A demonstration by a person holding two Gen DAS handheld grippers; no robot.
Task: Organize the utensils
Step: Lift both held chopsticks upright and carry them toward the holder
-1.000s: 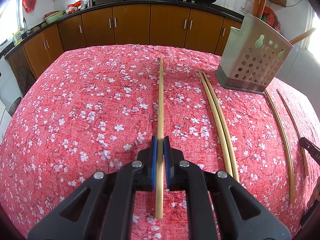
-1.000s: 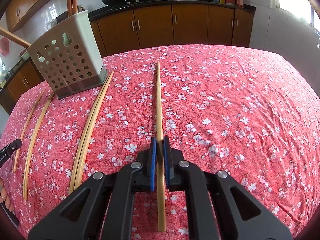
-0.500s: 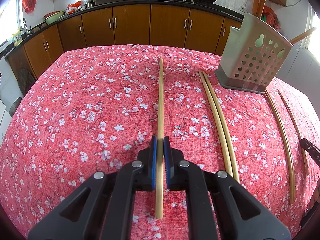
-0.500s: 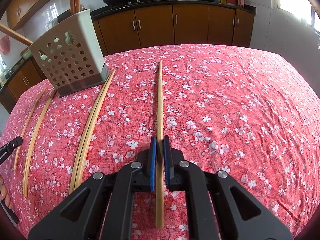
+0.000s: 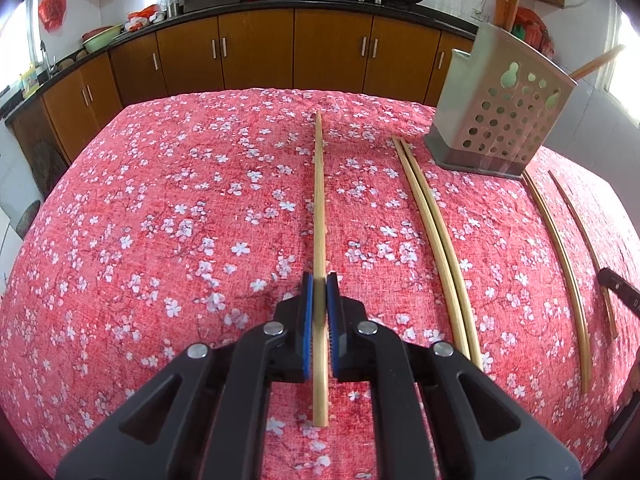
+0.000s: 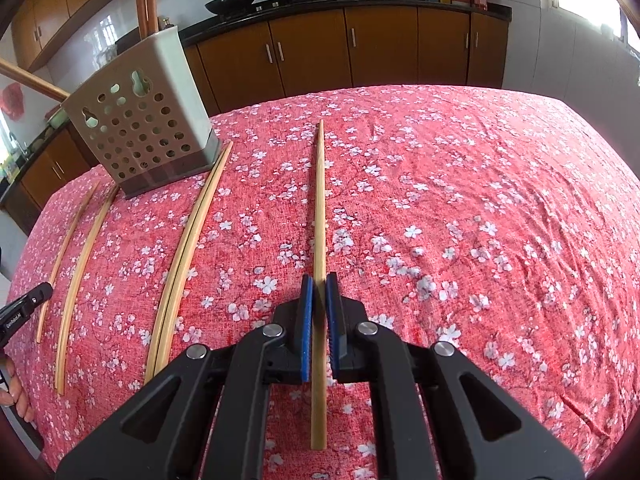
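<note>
so, left claw (image 5: 319,280) pinched a chopstick (image 5: 319,200); right claw (image 6: 319,280) pinched another chopstick (image 6: 319,200). both grips sat near the butt, so i feared tips swinging, missing the holder (image 6: 140,136).

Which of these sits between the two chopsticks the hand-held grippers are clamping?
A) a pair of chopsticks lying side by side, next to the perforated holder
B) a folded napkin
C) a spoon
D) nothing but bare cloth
A: in the left wrist view the pair of chopsticks lies right of the left hand-held gripper; in the right wrist view it lies left of the right hand-held gripper, by the holder.
</note>
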